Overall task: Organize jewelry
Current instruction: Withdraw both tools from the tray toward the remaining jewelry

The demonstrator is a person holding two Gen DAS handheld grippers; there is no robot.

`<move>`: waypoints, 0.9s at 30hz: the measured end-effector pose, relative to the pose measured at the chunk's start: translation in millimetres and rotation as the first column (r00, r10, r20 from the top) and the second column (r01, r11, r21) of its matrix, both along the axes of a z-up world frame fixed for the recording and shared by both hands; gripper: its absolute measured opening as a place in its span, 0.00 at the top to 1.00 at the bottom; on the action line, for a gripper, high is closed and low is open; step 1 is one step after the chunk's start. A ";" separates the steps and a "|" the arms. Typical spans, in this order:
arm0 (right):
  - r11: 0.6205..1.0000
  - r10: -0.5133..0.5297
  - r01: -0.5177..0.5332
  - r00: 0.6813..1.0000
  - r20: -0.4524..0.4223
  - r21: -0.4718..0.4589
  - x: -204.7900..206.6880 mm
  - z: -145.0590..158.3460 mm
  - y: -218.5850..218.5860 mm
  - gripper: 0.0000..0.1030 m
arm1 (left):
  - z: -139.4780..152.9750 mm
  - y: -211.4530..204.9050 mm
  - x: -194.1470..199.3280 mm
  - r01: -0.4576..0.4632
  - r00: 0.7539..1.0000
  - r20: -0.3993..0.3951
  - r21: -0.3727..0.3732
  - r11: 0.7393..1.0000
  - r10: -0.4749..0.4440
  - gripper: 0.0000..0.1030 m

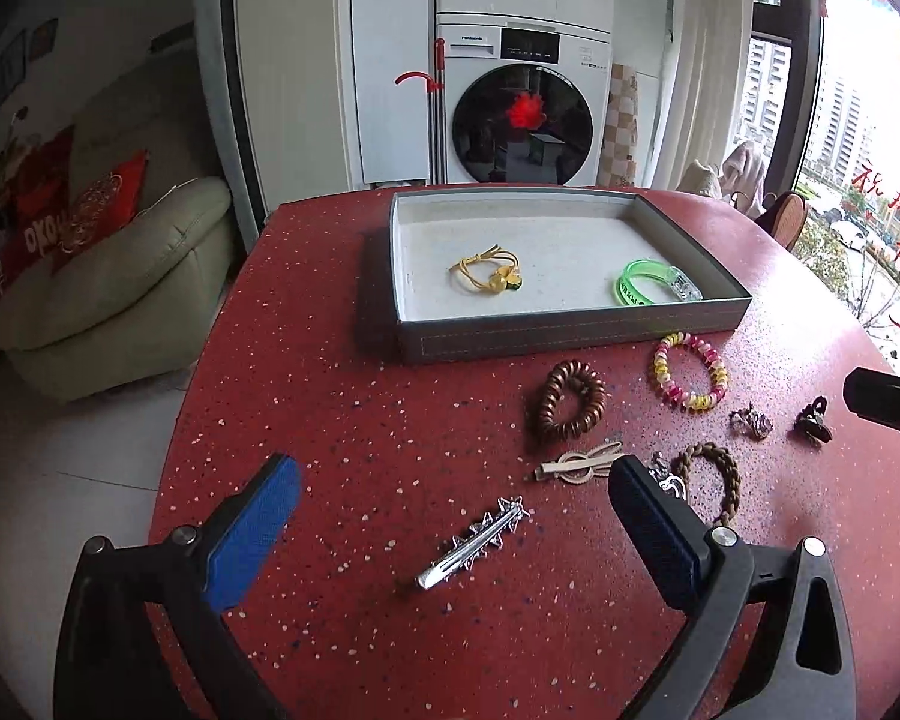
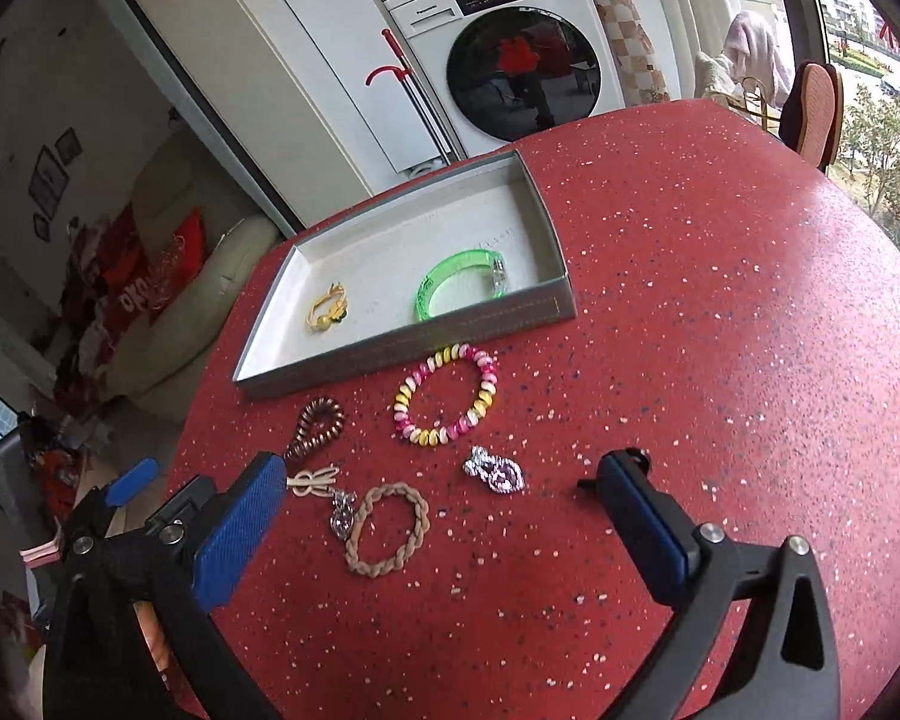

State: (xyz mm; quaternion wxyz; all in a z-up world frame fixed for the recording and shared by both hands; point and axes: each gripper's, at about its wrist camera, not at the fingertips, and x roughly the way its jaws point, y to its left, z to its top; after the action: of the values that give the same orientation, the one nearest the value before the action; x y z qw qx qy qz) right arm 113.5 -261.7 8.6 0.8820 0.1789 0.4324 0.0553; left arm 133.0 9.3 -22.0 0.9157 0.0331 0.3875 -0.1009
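Nearest the left gripper (image 1: 453,498), lying on the red table (image 1: 342,396) right between its spread blue pads, is a silver star hair clip (image 1: 474,540). Its jaws stand fully apart and hold nothing. Just beyond its right finger lie a tan flat clip (image 1: 579,465) and a brown coil hair tie (image 1: 572,401). Farther ahead sits the grey tray (image 1: 582,333), holding a yellow hair tie (image 1: 489,273) and, to its right, a green bangle (image 1: 657,283).

The right gripper (image 2: 444,486) is likewise wide open and empty. Between its fingers lies a braided tan hair tie (image 2: 388,531), with a clear rhinestone piece (image 2: 495,471) just ahead and a pink-and-yellow bead bracelet (image 2: 446,397) beyond that, close to the tray's front wall. A small dark claw clip (image 1: 813,420) shows in the left view, hidden behind the right finger in the right view.

The step in hand looks like choosing the next piece. The star clip suits the left gripper best: it should come down with the pads either side of the clip's narrow width, near mid-length, and close low so the thin metal does not skate away. The right should pinch one strand of the braided tie rather than span the whole loop.
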 end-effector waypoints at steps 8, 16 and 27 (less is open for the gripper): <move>0.993 0.034 -0.042 0.997 -0.069 -0.112 -42.1 -28.3 20.0 0.00 | -27.0 4.5 -35.2 0.001 0.997 -0.076 0.022 1.000 0.001 0.00; 0.985 0.032 -0.044 0.997 -0.071 -0.166 -58.7 -30.1 22.1 0.00 | -28.4 8.8 -34.6 -0.001 0.997 -0.078 0.047 0.999 0.005 0.00; 0.981 0.016 -0.029 0.998 -0.068 -0.193 -61.6 -28.5 20.4 0.00 | -29.6 19.8 -27.7 -0.001 0.995 -0.099 0.038 0.999 0.005 0.00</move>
State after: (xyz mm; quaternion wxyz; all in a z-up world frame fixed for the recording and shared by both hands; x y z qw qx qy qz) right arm 51.9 -241.3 -19.9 0.8798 0.0891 0.4667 0.0172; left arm 105.3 29.1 -51.6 0.8949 0.0447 0.4341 -0.0937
